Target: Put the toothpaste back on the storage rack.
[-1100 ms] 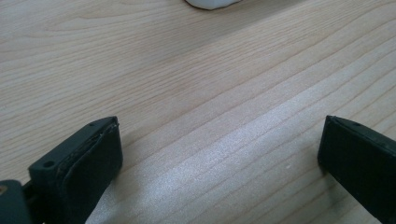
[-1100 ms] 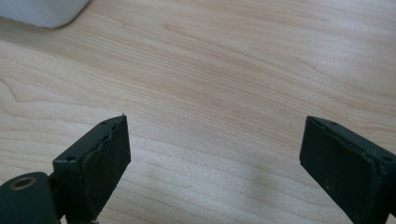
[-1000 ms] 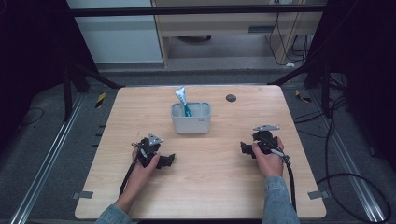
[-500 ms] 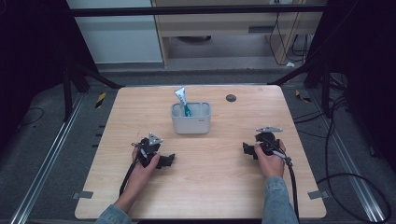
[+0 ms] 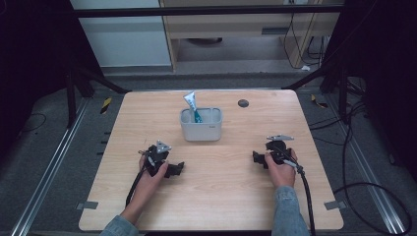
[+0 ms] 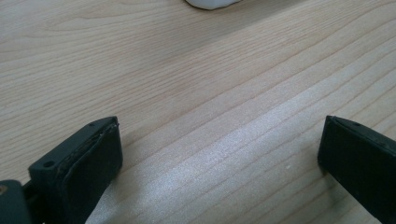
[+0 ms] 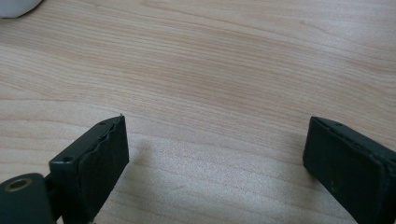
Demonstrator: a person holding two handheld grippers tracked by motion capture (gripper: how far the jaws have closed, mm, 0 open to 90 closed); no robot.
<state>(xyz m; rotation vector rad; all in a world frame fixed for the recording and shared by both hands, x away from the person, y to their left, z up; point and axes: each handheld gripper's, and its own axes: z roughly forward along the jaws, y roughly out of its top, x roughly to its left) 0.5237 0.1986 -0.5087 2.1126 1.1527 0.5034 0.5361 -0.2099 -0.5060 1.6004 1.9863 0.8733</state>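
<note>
Right now my left gripper [image 5: 178, 169] rests low on the pale wooden table [image 5: 221, 196], on its near left part, with my hand wrapped around its black body and the grey three-cornered plate on top. Its jaws stand spread wide with nothing between them; in the left gripper view I see bare wood grain in the gap [image 6: 219, 154]. My right gripper [image 5: 255, 158] sits on the near right part of the table, its jaws pointing toward the middle and also spread wide over bare wood [image 7: 215, 158], pinching nothing.

Between the two and farther from me stands the white rounded plastic bin [image 5: 200, 130], well apart from both grippers. A white tube with a teal label [image 5: 193, 105] leans upright inside it, its flat end sticking above the rim. A corner of the bin shows at the top edge of the left gripper view [image 6: 210, 3].
</note>
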